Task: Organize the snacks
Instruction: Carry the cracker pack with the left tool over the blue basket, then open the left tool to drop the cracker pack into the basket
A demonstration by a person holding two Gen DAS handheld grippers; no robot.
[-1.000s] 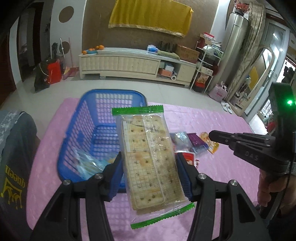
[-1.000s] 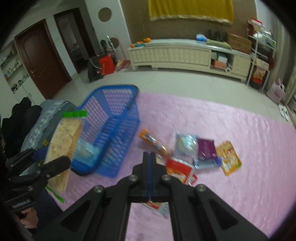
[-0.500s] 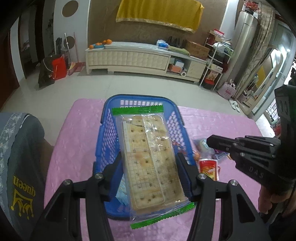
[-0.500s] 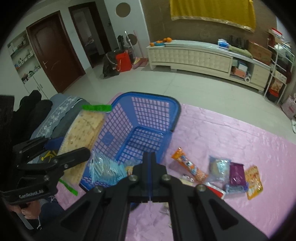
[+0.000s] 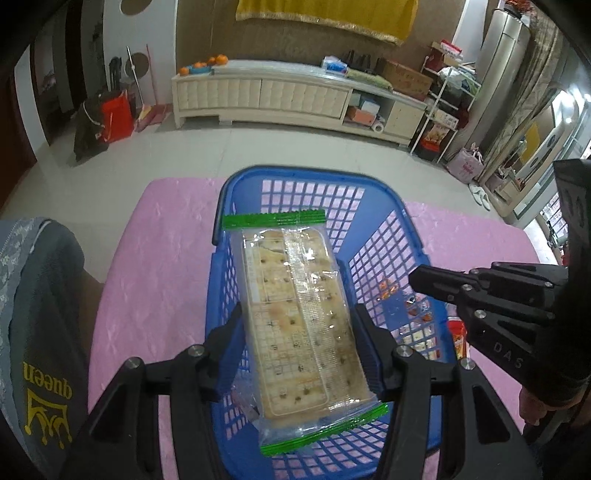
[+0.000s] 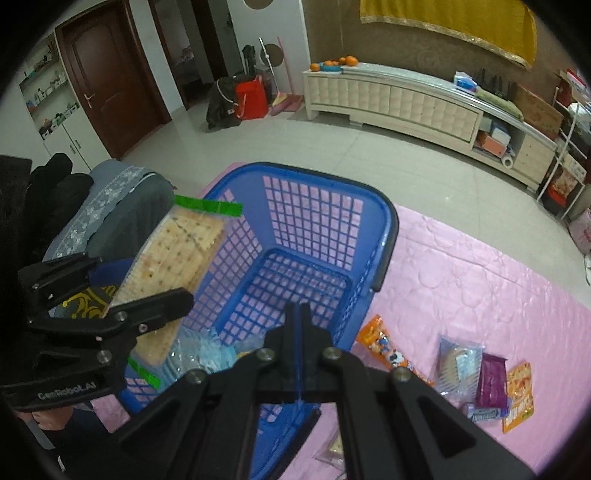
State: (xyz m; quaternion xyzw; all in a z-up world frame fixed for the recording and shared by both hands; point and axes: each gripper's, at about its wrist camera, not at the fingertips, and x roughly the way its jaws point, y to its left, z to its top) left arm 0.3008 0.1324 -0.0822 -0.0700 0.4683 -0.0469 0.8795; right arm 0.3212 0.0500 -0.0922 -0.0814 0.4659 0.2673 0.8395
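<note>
Your left gripper (image 5: 299, 328) is clenched across the cracker pack (image 5: 303, 317), gripped by its long edges so it hangs flat over the blue basket (image 5: 384, 236), ready to drop in. Your right gripper (image 6: 299, 314) is pinched closed, empty, near the basket's right wall. Loose snacks (image 6: 480, 380) wait far right on the pink mat (image 6: 480, 288).

You're in a home living room: a long cream TV cabinet (image 5: 295, 98) runs along the far wall with oranges (image 5: 207, 62) on top, a yellow cloth (image 5: 325, 13) hangs above it, a dark wooden door (image 6: 110, 77) stands left, and a pink quilted cover (image 6: 480, 295) dresses your tabletop.
</note>
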